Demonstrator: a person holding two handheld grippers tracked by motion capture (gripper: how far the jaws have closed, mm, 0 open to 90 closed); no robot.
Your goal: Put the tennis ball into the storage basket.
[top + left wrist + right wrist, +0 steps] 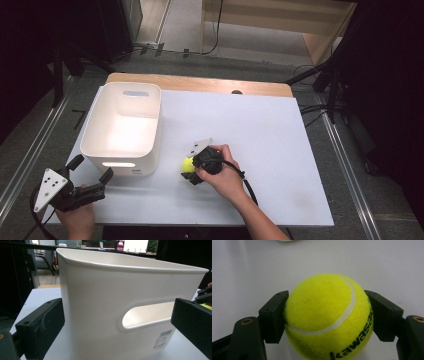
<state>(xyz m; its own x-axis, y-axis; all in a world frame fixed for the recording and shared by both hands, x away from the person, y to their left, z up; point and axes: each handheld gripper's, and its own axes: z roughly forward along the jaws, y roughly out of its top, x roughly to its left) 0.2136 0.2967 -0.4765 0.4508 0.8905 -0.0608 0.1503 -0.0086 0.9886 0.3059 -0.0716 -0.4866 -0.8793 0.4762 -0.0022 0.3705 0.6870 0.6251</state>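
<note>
A yellow tennis ball (328,320) with black lettering sits between the two black jaws of my right gripper (328,315), which press on both its sides. In the high view the ball (187,164) lies on the white table, just right of the white bin (122,130), with my right gripper (192,167) over it. My left gripper (92,170) stands open at the table's front left corner, pointing at the bin's near wall. In the left gripper view its jaws stand wide apart on either side of the bin's handle slot (147,315).
The white bin (100,290) looks empty and stands at the table's left. The white tabletop (260,135) stretches bare to the right and back. A wooden edge (200,82) runs along the far side. Dark stands and cables flank the table.
</note>
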